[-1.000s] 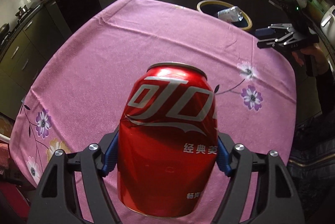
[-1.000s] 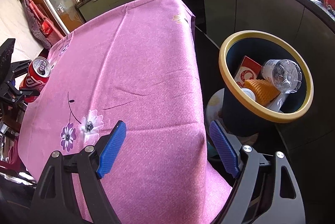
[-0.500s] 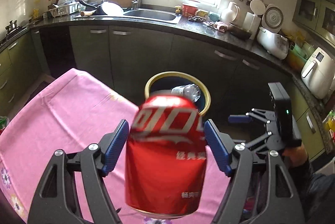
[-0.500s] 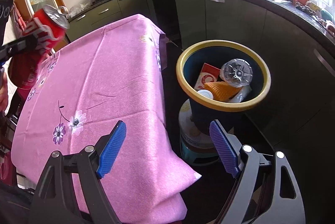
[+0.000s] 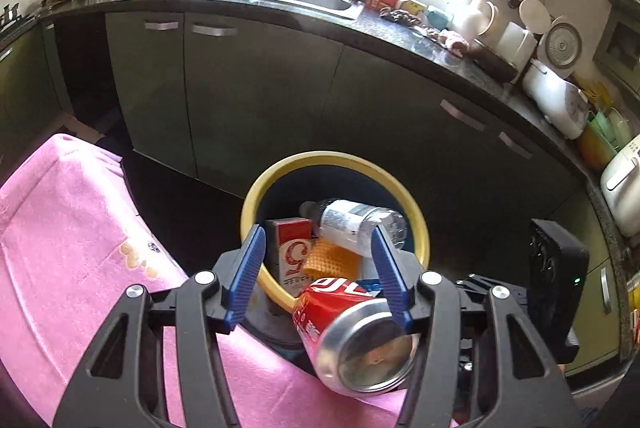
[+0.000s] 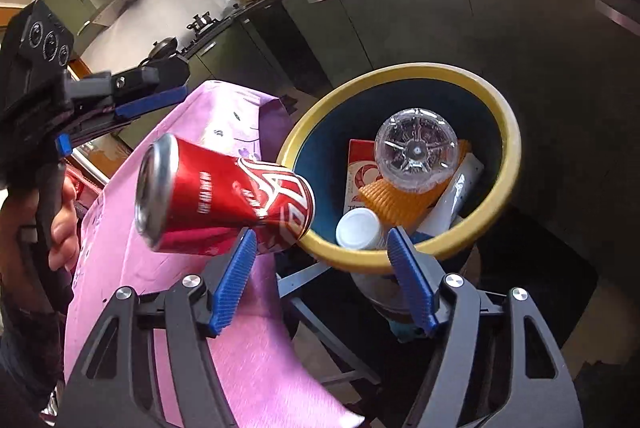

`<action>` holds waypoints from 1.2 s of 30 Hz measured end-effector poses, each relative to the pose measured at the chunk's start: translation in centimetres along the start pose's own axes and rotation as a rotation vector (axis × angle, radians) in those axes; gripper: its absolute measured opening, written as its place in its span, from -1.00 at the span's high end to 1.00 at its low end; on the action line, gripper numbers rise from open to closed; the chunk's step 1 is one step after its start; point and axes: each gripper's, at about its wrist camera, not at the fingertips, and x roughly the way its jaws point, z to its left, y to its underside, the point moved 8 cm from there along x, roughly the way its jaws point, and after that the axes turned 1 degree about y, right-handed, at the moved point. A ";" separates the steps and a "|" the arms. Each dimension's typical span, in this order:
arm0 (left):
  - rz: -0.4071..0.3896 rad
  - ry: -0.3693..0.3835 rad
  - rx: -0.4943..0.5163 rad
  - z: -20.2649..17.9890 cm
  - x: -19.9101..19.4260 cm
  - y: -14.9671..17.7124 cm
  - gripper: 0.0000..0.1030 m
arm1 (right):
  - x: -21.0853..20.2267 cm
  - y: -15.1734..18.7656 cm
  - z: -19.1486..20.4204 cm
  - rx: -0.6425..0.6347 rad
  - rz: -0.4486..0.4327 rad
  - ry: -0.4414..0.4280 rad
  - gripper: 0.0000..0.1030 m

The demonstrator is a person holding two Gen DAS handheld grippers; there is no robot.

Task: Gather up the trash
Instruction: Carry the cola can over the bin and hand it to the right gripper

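A dented red soda can (image 5: 352, 332) (image 6: 224, 191) hangs in mid-air on its side, its top end right by the yellow rim of the dark trash bin (image 5: 332, 157) (image 6: 400, 71). My left gripper (image 5: 318, 234) (image 6: 180, 79) is above and behind the can. Its jaws are closing and no pad touches the can. My right gripper (image 6: 322, 236) hovers just before the bin's near rim. Its jaws are closing too, with nothing between them.
The bin holds a clear plastic bottle (image 6: 416, 149), a red-and-white carton (image 5: 292, 252), an orange ribbed cup (image 6: 400, 195) and a white cup (image 6: 358, 228). The pink-clothed table (image 5: 60, 228) (image 6: 224, 308) ends left of the bin. Dark kitchen cabinets (image 5: 260, 87) stand behind.
The left gripper carried the can from over the table to the bin and let it go; the can now tumbles free. The right gripper moved closer to the bin and rolled.
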 end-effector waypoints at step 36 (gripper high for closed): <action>0.043 0.081 0.074 -2.2 7.7 -4.6 -0.03 | 0.1 0.0 4.5 -0.392 -0.085 0.030 -0.24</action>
